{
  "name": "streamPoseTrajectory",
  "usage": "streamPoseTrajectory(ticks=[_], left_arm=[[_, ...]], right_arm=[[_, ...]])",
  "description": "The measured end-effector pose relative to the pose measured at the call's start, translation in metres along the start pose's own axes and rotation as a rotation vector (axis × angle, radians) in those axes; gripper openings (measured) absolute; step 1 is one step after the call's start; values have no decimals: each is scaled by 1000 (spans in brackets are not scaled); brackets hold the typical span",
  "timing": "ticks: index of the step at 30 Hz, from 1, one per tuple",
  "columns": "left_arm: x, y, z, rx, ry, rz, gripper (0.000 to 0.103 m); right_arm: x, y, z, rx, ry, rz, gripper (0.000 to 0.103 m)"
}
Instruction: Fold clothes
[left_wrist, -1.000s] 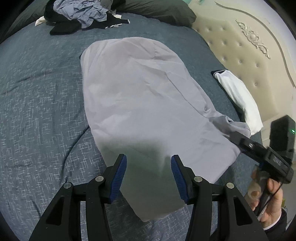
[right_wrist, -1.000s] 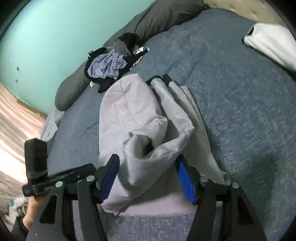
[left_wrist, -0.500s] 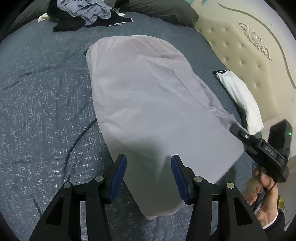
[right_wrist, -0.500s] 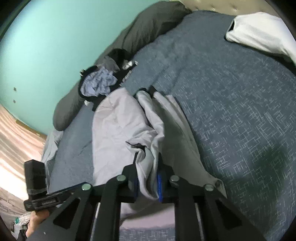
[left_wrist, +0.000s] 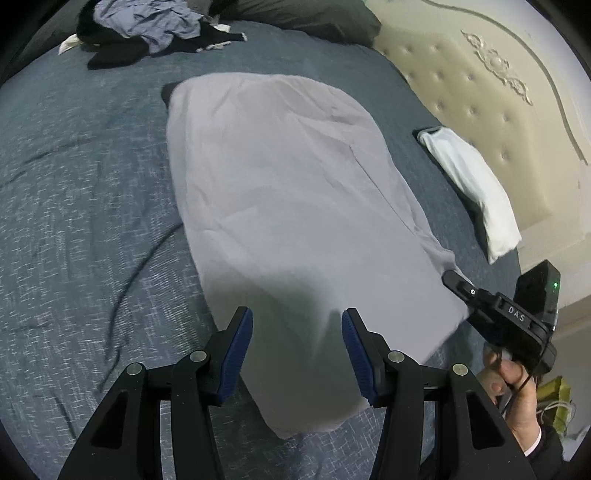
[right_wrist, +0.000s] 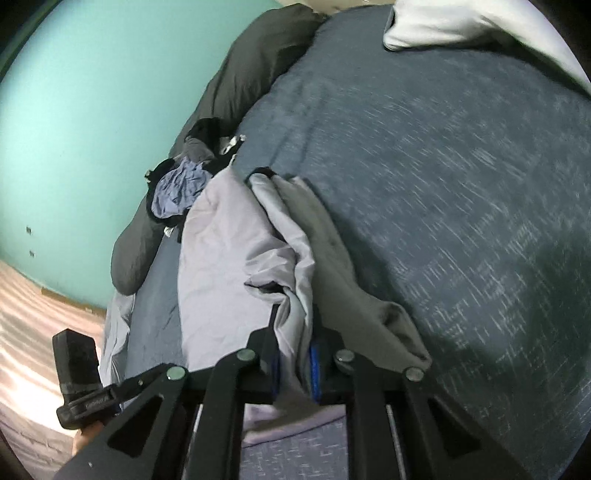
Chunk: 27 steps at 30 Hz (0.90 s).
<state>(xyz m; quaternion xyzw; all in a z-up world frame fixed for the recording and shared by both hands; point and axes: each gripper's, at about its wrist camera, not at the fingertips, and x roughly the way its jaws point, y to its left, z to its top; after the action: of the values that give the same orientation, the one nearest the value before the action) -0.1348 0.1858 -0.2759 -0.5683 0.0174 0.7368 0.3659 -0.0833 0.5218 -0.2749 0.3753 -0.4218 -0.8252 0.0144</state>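
Observation:
A pale lavender-grey garment lies spread flat on the blue bed cover. My left gripper is open and empty, hovering over the garment's near end. My right gripper is shut on a bunched fold of the same garment at its right edge, lifting it slightly. In the left wrist view the right gripper shows at the garment's right corner, held by a hand.
A pile of dark and blue clothes lies at the far side of the bed, also in the right wrist view. A folded white garment lies by the cream headboard. Dark pillows sit against the teal wall.
My right gripper closed on the garment's fold and pulled the edge outward, flattening the cloth. My left gripper stayed open over the near end.

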Motion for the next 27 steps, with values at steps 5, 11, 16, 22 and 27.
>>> streamPoseTrajectory(ticks=[5, 11, 16, 22, 27], left_arm=[[13, 0, -5, 4, 22, 14, 55], [23, -4, -13, 26, 44, 35, 56], [11, -7, -16, 40, 30, 24, 56], [12, -18, -26, 85, 34, 22, 57], [16, -19, -35, 74, 29, 22, 57]], right_arm=[[1, -7, -5, 1, 9, -20, 11], [7, -17, -10, 26, 32, -38, 11], [-3, -17, -8, 36, 28, -28, 19], [-28, -6, -5, -11, -31, -88, 21], [-40, 14, -4, -90, -96, -75, 21]])
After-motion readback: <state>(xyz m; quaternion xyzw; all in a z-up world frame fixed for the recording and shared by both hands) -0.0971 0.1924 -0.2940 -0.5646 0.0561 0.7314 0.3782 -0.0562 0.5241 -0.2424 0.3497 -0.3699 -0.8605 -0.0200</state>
